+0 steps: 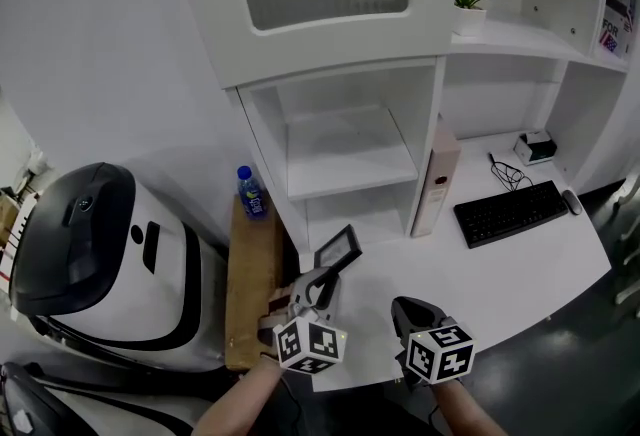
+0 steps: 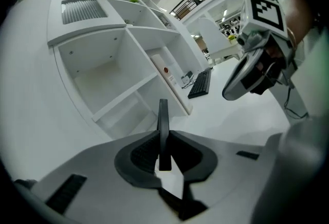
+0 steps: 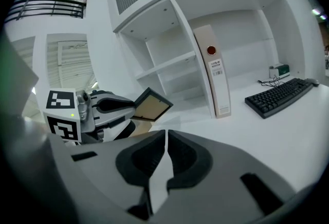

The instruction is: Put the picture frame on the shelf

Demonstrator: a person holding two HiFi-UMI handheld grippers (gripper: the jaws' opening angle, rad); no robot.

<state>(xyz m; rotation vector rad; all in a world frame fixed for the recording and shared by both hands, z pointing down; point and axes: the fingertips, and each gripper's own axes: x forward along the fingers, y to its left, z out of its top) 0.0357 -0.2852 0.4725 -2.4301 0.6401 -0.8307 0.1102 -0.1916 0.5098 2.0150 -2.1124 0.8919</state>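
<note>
Step in hand: the left gripper [image 2: 163, 153] is carrying the picture frame [image 1: 337, 249] toward the shelf [image 1: 345, 149]; judging by the gap, the placing is not yet done.
Left tongs: the jaws are clamping the frame's lower edge, and the left gripper view is showing the frame edge-on between them.
Right tongs: the right gripper [image 3: 164, 138] is hanging over the desk [image 1: 500, 274] with its jaws drawn together and nothing between them.
Frame's place: it is sitting in the air, tilted, just in front of the low open compartments and touching no board.
Next move: it is likely calling for a reach forward and up into an open compartment, then turning the frame upright so its base meets the board before the jaws part.
Around: a pink binder [image 1: 440, 179] is leaning against the shelf's upright; a keyboard [image 1: 512, 212] is lying to the right, well apart; a bottle [image 1: 251, 192] is standing on the wooden side table [image 1: 250, 294] on the left.
In the way: the compartments are looking bare; the shelf's front edges are the likeliest snag for the frame's top corner.
</note>
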